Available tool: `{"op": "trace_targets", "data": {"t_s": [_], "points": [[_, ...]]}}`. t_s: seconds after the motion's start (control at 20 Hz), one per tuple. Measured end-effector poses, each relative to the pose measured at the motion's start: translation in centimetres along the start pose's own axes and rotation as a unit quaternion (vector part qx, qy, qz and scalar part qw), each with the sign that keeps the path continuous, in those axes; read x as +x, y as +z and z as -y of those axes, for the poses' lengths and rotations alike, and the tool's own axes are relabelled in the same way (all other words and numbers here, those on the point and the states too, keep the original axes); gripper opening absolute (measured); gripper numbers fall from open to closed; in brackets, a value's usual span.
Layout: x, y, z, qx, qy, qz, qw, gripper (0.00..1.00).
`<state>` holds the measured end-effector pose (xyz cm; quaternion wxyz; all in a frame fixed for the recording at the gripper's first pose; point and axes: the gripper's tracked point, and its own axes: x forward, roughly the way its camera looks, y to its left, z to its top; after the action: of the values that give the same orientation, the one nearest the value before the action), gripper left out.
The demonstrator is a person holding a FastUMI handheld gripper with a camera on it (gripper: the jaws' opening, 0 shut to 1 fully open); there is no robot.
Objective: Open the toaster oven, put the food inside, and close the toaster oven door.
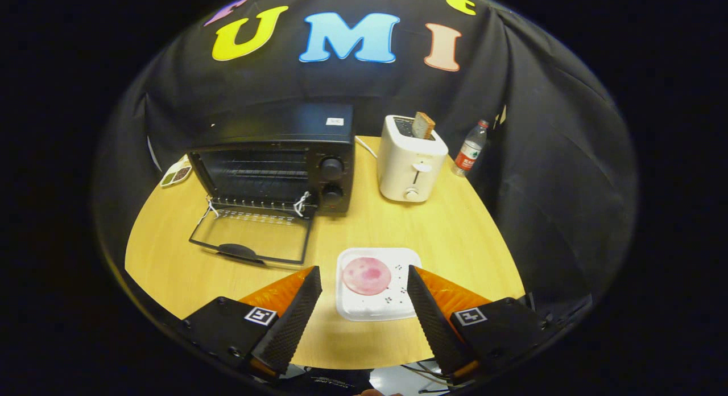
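the gripper (364,291) fingers stand apart, empty, flanking a pink meat slice (367,275) on a white tray (375,310); beyond, the toaster oven (278,157) door (250,236) lies open on the bench (455,231); the thin, flat slice may slip or tear when pinched

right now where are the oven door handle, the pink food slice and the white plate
oven door handle (237,251), gripper view, middle of the dark grip on the lowered door
pink food slice (367,276), gripper view, its centre, between the open fingers
white plate (372,309), gripper view, bare near rim
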<state>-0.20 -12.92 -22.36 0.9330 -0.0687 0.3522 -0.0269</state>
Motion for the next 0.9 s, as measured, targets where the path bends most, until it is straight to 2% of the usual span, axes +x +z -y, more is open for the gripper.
{"op": "trace_targets", "data": {"t_s": [0.15, 0.3, 0.9], "points": [[1.2, -0.8, 2.4, 0.021, -0.001, -0.02, 1.0, 0.97], [3.1, -1.5, 4.2, 0.007, 0.002, -0.048, 0.999, 0.97], [11.2, -4.4, 9.0, -0.014, 0.057, -0.146, 0.988, 0.98]]}}
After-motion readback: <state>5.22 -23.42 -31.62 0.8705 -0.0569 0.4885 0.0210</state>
